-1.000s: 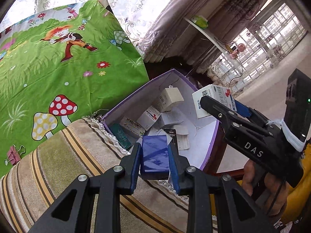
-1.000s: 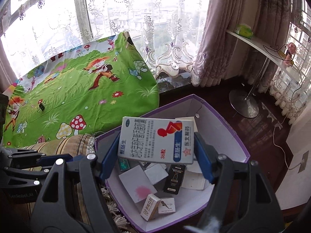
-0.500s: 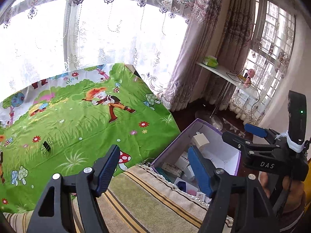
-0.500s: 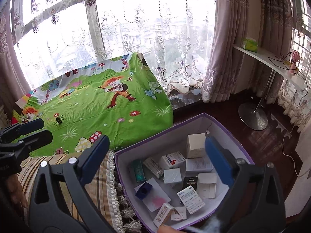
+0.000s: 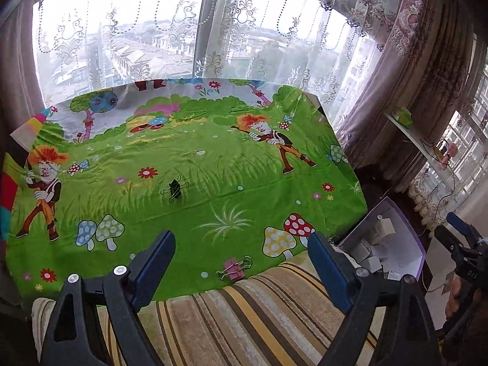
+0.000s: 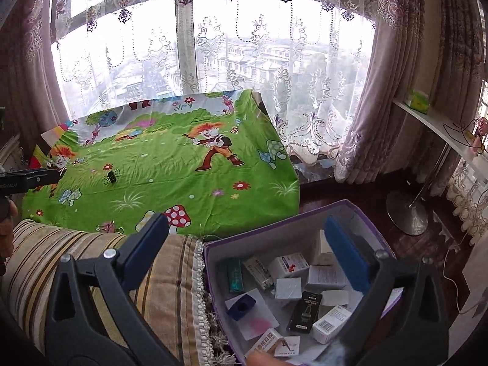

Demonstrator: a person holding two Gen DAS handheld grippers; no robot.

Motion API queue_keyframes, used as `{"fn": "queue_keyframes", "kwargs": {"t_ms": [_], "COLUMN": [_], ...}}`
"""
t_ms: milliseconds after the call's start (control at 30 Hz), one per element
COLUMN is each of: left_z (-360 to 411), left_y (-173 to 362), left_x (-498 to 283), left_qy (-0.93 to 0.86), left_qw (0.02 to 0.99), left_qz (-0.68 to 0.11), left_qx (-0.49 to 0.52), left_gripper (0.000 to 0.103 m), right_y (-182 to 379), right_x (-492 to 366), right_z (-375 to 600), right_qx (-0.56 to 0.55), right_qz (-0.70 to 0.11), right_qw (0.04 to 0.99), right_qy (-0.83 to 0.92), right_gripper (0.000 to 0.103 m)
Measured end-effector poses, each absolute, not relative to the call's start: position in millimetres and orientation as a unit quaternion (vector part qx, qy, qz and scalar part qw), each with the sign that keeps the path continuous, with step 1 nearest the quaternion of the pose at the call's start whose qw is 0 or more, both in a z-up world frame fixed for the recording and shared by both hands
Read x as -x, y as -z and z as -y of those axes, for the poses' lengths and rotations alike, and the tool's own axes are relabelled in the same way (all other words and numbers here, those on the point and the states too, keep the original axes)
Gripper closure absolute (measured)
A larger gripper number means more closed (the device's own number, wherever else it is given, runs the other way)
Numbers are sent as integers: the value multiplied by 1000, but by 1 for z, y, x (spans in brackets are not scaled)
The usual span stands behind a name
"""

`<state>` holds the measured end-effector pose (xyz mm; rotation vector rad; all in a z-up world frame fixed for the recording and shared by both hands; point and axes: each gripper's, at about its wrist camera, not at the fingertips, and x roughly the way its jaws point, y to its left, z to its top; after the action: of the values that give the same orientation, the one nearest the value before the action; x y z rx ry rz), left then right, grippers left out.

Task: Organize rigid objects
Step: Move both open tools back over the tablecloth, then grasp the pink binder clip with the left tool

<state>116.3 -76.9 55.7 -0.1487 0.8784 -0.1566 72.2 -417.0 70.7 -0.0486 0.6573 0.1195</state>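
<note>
Table: green cloth [image 5: 198, 183], two clips only.
Box [image 6: 360, 213]: at 5 o'clock, now holds both packs.
Left gripper [image 5: 241, 262]: just opened, empty.
Right gripper [image 6: 247, 250]: just opened, empty.

Cartoon green cloth [image 5: 189, 164], striped cushion [image 5: 250, 320], lace curtains [image 6: 231, 48]

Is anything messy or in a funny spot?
Yes. The small boxes in the purple box lie jumbled at all angles. A black binder clip sits alone out on the green cloth.
</note>
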Motion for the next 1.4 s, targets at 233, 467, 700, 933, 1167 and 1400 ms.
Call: {"fn": "queue_keyframes", "kwargs": {"t_ms": [233,467,700,933,1167,1400], "left_z": [65,68,90,116,107,85], "left_y": [5,67,75,82,84,64], "left_x": [-141,-164,-177,-188,-185,-172], "left_qy": [89,79,71,47,55,58], "left_qw": [827,737,734,742,743,768], "left_qz": [-538,-635,-654,-664,-658,-624], "left_qx": [139,216,170,82,109,132], "left_gripper": [22,36,36,52,64,64], "right_y": [-60,-49,-41,-38,-36,-44], "right_x": [-80,-81,-84,-85,-86,-91], "right_z": [403,397,394,390,389,379], "right_qx": [8,12,-2,0,-3,5], "right_qz": [-343,-357,-371,-377,-383,-380], "right_qw": [936,929,922,919,916,916], "right_qy": [-83,-94,-108,-111,-117,-127], "right_gripper": [0,0,0,0,0,0]}}
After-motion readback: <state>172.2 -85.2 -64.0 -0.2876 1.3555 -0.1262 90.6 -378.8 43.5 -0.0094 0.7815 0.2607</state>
